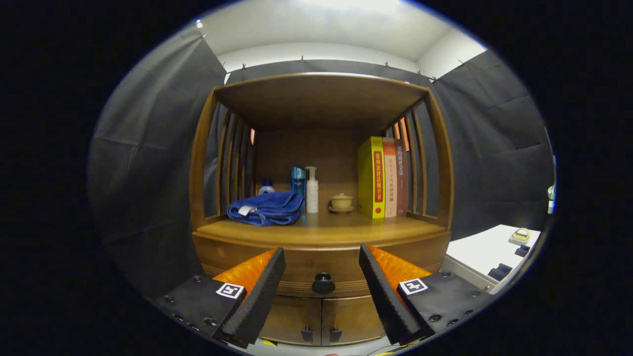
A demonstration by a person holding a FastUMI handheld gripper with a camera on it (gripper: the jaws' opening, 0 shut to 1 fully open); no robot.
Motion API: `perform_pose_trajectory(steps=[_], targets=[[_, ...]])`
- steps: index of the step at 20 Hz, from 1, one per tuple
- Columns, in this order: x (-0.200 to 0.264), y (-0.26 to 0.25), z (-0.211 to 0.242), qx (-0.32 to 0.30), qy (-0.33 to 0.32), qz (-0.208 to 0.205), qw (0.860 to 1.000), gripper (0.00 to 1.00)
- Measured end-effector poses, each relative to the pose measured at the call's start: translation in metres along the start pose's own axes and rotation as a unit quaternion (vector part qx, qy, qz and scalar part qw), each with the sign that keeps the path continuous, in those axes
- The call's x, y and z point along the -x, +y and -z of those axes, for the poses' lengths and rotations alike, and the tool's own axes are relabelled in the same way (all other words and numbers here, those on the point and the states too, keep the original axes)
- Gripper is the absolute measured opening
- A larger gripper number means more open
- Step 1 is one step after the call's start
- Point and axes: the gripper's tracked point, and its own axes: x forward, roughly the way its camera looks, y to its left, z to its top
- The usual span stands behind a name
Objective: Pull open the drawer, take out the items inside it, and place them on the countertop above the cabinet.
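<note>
The tool (322, 264) is hanging in front of a wooden cabinet (321, 237) with its fingers (262, 289) spread wide apart and gripping nothing. The drawer (296, 267) is sitting shut under the desk (321, 230), its face flush with the cabinet front. The round dark knob (323, 284) of the drawer is showing in the gap between the two fingers, a little beyond their tips and not touched by either. Whatever the drawer is holding is hidden behind its closed face. Below the drawer, two small doors (321, 319) are standing closed, each with a small dark handle near the middle seam. On the desk, inside the open shelf bay, a blue towel (267, 207) is lying crumpled toward the left side. Just behind it a small bottle with a blue cap (266, 187) is standing, and next to the towel a blue bottle (298, 180) and a white pump bottle (312, 190) are standing upright, close together. A small lidded cup (341, 202) is resting on a saucer between the pump bottle and the books. Three books (388, 178) are standing upright against the slatted right side, the yellow one nearest the cup. A white unit (489, 257) is sitting off to the right of the cabinet, well apart from the tool.
</note>
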Motion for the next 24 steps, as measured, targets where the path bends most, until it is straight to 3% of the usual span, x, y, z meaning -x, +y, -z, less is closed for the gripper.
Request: perform_pose_trajectory(steps=[5, 12, 16, 21, 24], targets=[[-0.033, -0.001, 0.050, 0.012, 0.023, 0.007, 1.000, 0.98], [-0.069, -0.006, 0.082, 0.003, 0.041, 0.016, 0.999, 0.88], [-0.079, -0.012, 0.095, -0.024, 0.056, 0.016, 0.998, 0.75], [-0.088, -0.009, 0.098, -0.005, 0.057, 0.005, 0.998, 0.61], [-0.088, -0.010, 0.096, -0.002, 0.053, 0.013, 0.999, 0.47]])
